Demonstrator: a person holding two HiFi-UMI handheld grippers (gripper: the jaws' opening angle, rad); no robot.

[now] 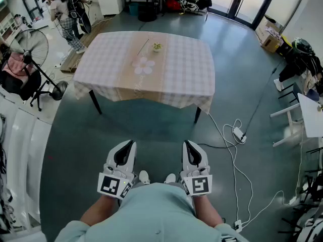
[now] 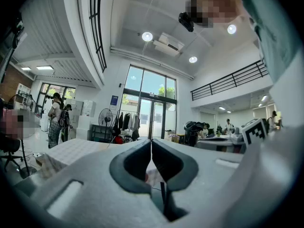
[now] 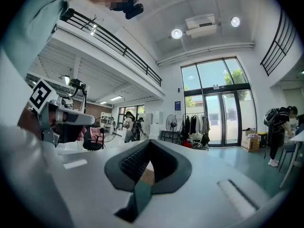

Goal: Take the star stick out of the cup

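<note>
A small cup (image 1: 157, 47) stands near the far edge of a checked tablecloth table (image 1: 186, 69), well ahead of me. Its contents are too small to make out. A pale flower-shaped mat (image 1: 144, 65) lies in front of it on a tan runner. My left gripper (image 1: 131, 143) and right gripper (image 1: 186, 143) are held close to my body, side by side, pointing level toward the table and far short of it. In the left gripper view the jaws (image 2: 151, 142) meet with nothing between them. In the right gripper view the jaws (image 3: 149, 142) also meet, empty.
A standing fan (image 1: 31, 50) is at the left. People (image 1: 64, 10) stand at the back left. A power strip (image 1: 238, 133) and white cables trail over the floor at the right, near a white table (image 1: 311, 116). Boxes (image 1: 270, 38) sit by the glass doors.
</note>
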